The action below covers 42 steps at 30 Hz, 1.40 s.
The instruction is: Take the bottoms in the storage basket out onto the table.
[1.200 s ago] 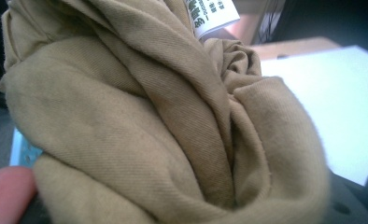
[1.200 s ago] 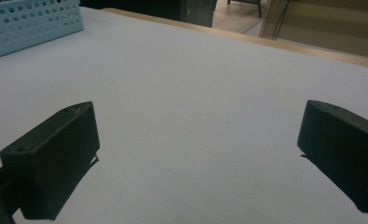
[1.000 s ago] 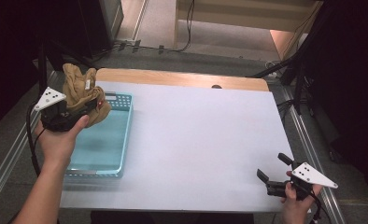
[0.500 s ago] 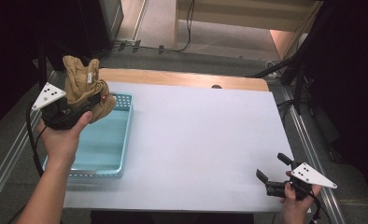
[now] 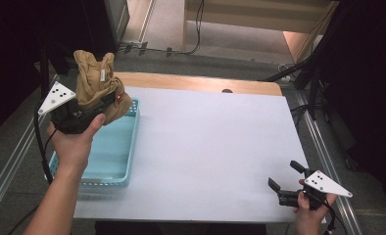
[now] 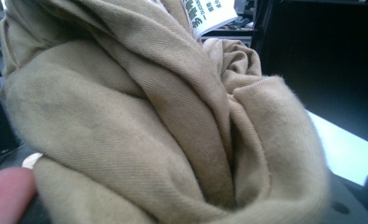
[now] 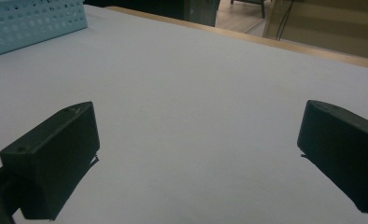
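A bunched tan cloth (image 5: 99,84) with a white label hangs in the air above the far end of a light blue perforated basket (image 5: 113,161) at the table's left. My left gripper (image 5: 105,100) is shut on that cloth, which bulges up past the jaws. In the left gripper view the tan cloth (image 6: 140,116) lies in thick folds right before the camera and hides the jaws. My right gripper (image 5: 285,177) rests near the table's front right corner, open, with nothing between its jaws. In the right gripper view the right gripper (image 7: 198,154) faces bare white tabletop.
The white table (image 5: 210,147) has a wooden strip along its far edge. A corner of the blue basket (image 7: 32,18) shows far off in the right gripper view. Metal rails run along both sides of the table, with cables and dark floor beyond.
My left hand has lifted the tan cloth higher above the basket and carried it a little toward the table's middle. The right gripper has stayed where it was.
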### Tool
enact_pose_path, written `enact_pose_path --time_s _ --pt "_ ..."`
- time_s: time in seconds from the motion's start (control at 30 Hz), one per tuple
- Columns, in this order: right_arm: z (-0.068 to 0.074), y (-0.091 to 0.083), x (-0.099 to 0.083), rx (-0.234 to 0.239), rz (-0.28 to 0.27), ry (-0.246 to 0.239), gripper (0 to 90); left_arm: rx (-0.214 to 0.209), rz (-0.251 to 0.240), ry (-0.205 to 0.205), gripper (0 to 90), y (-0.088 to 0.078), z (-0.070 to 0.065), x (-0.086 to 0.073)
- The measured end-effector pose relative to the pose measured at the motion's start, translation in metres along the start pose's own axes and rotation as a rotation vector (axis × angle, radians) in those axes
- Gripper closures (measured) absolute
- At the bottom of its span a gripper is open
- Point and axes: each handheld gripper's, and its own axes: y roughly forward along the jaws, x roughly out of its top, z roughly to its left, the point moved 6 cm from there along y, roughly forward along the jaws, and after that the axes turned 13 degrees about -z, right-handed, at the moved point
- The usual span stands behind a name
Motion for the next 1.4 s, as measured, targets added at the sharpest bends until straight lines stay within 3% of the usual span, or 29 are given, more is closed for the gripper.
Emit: enact_pose_path --time_s 0.77,1.4 --pt "0.001 0.001 0.000 0.004 -0.001 -0.006 0.0 -0.113 -0.005 0.005 65.6 0.028 -0.050 -0.001" --pt "0.000 0.002 -0.001 0.008 0.002 -0.006 0.0 -0.226 0.052 -0.002 65.5 0.056 -0.095 -0.028"
